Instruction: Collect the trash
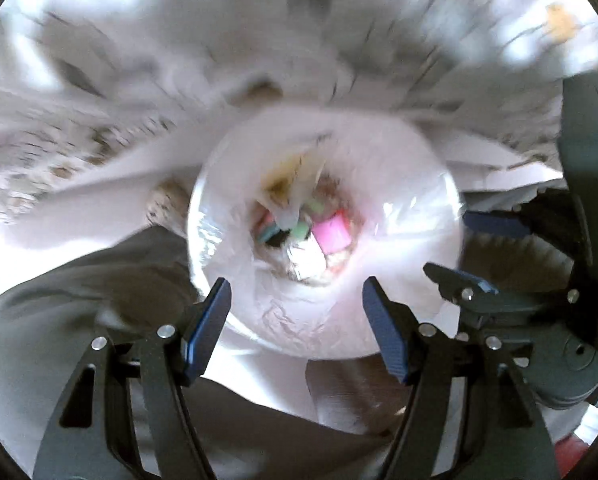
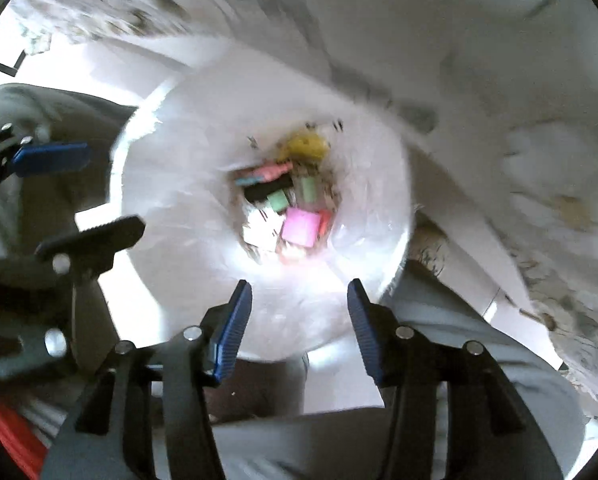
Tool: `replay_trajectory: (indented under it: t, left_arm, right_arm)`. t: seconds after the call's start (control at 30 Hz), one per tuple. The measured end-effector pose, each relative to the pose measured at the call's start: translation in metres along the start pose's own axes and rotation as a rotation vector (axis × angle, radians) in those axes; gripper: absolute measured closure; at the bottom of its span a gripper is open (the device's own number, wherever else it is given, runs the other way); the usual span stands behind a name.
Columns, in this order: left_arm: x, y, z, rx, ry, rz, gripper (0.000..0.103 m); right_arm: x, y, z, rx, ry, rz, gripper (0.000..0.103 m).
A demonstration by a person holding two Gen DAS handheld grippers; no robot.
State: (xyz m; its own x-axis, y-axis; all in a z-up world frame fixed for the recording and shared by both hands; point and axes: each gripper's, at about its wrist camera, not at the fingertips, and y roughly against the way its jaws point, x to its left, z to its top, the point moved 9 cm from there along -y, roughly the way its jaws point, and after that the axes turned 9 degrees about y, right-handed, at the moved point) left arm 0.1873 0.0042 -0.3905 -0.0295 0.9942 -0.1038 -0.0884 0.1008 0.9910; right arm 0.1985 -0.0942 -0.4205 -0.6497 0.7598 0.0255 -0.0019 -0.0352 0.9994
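Trash (image 2: pixel 295 204) lies at the bottom of the lined bin (image 2: pixel 363 264), below both grippers, left (image 1: pixel 297 328) and right (image 2: pixel 299 328), jaws apart and empty: best lift straight clear of the rim before seeking more.

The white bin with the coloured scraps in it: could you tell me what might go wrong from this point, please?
1. Both the left gripper and the right gripper hang open and empty over the white bin, side by side; they could knock together.
2. The clear liner looks loose at the rim, so a finger could snag it.
3. Both views are blurred, so the pink scrap and its neighbours are hard to place.
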Motion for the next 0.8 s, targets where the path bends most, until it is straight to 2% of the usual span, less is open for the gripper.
replay_trajectory:
  t: [0.13,0.23,0.47,0.67,0.8]
  left_arm:
    - [-0.003,0.056,-0.002,-0.126,-0.005,-0.022,0.035]
    - [-0.004,0.093,-0.006,-0.244,-0.026,0.011,0.027]
    - [-0.014,0.179,-0.018,-0.517,-0.108,0.118,0.024]
    - [-0.009,0.252,-0.023,-0.690,-0.104,0.173,0.022]
    - [-0.008,0.290,-0.037,-0.771,-0.067,0.145,0.020]
  right_arm:
    - [0.010,0.051,-0.002,-0.119,0.004,-0.011,0.040]
    - [0.011,0.088,-0.007,-0.207,0.003,-0.028,0.036]
    - [0.018,0.160,-0.030,-0.379,-0.020,-0.066,0.032]
    - [0.019,0.217,-0.053,-0.524,-0.039,-0.129,0.025]
    - [0.029,0.255,-0.062,-0.632,-0.047,-0.183,0.015]
